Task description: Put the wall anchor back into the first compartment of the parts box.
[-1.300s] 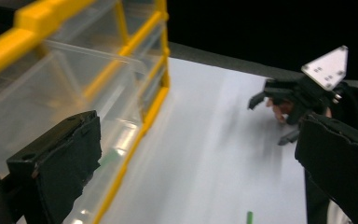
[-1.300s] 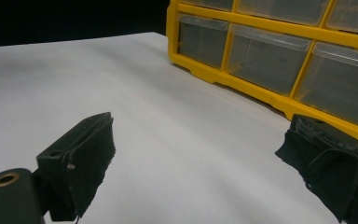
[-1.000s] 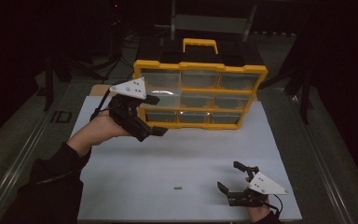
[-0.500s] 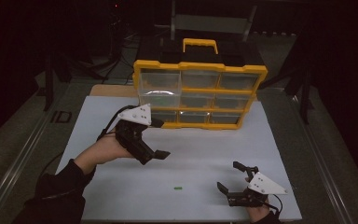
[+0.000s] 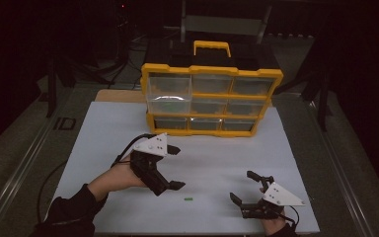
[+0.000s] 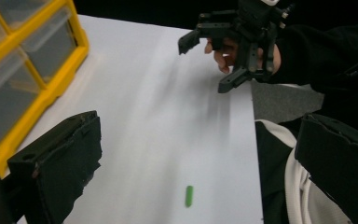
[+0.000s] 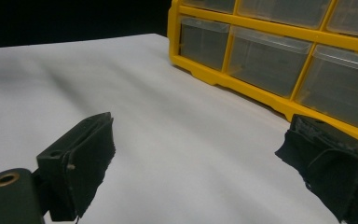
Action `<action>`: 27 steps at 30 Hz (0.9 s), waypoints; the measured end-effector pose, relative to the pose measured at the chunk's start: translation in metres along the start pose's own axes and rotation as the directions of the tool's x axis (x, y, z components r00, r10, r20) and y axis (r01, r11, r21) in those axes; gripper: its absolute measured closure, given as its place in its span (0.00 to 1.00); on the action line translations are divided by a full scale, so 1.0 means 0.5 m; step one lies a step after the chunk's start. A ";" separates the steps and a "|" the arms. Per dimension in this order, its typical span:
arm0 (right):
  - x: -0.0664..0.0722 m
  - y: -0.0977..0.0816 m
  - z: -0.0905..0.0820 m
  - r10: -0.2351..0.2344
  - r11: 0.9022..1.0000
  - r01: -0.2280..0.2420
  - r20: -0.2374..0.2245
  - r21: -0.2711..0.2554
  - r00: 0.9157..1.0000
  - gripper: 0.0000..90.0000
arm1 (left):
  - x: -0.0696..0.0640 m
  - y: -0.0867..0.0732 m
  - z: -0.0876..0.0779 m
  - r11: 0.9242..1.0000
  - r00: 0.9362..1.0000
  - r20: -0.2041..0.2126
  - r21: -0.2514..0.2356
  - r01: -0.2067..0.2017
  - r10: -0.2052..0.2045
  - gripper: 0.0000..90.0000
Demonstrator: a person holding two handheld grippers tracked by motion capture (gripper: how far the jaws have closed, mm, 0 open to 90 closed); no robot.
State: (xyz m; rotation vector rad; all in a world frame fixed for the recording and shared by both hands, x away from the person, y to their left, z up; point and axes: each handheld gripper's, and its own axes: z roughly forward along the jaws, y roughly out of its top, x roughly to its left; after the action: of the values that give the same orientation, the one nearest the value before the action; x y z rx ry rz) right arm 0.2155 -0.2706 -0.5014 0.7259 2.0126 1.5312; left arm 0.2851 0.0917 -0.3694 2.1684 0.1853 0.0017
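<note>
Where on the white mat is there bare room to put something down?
The widest bare patch of the white mat runs between the yellow drawer organizer and the right hand-held gripper. The mat's left strip beside the left hand-held gripper is also free. Tightest is the front middle, where the small green piece lies between both hand-held grippers.

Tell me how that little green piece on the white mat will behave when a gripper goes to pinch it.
The green piece looks like a short rounded capsule lying flat, so it may roll if nudged sideways. It is tiny beside the left gripper's wide-open jaws, so probably very light and easy to flick away. The smooth white mat offers little to stop a slide.
</note>
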 end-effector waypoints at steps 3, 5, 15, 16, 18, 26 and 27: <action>0.001 0.000 0.000 0.002 1.000 -0.002 0.001 0.002 1.000 0.09 | -0.010 -0.018 0.018 1.000 1.000 0.006 0.012 0.003 -0.003 0.00; 0.001 0.000 0.000 0.002 1.000 -0.002 0.003 0.000 1.000 0.09 | -0.014 -0.028 0.028 1.000 1.000 0.012 0.017 0.003 -0.003 0.00; 0.002 0.000 0.001 0.002 1.000 -0.002 -0.002 0.007 1.000 0.09 | -0.022 -0.081 0.079 0.998 0.998 0.047 0.053 0.040 -0.043 0.00; 0.002 0.000 0.001 0.002 1.000 -0.002 -0.002 0.007 1.000 0.09 | -0.023 -0.092 0.089 0.997 0.998 0.052 0.062 0.042 -0.045 0.00; 0.002 0.000 0.002 -0.001 1.000 0.001 0.000 0.010 1.000 0.09 | -0.026 -0.104 0.103 0.997 0.997 0.065 0.065 0.045 -0.049 0.00; 0.002 -0.001 0.002 -0.002 1.000 0.002 -0.005 0.012 1.000 0.09 | -0.016 -0.150 0.154 0.994 0.994 0.094 0.093 0.054 -0.063 0.15; 0.002 -0.001 0.002 -0.002 1.000 0.002 -0.005 0.012 1.000 0.09 | -0.016 -0.150 0.154 0.994 0.994 0.094 0.093 0.054 -0.063 0.16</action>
State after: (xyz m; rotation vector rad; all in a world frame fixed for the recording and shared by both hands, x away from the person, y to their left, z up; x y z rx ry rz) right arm 0.2155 -0.2692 -0.5022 0.7256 2.0271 1.5220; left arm 0.2729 0.0696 -0.4742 2.2469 0.1963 -0.1476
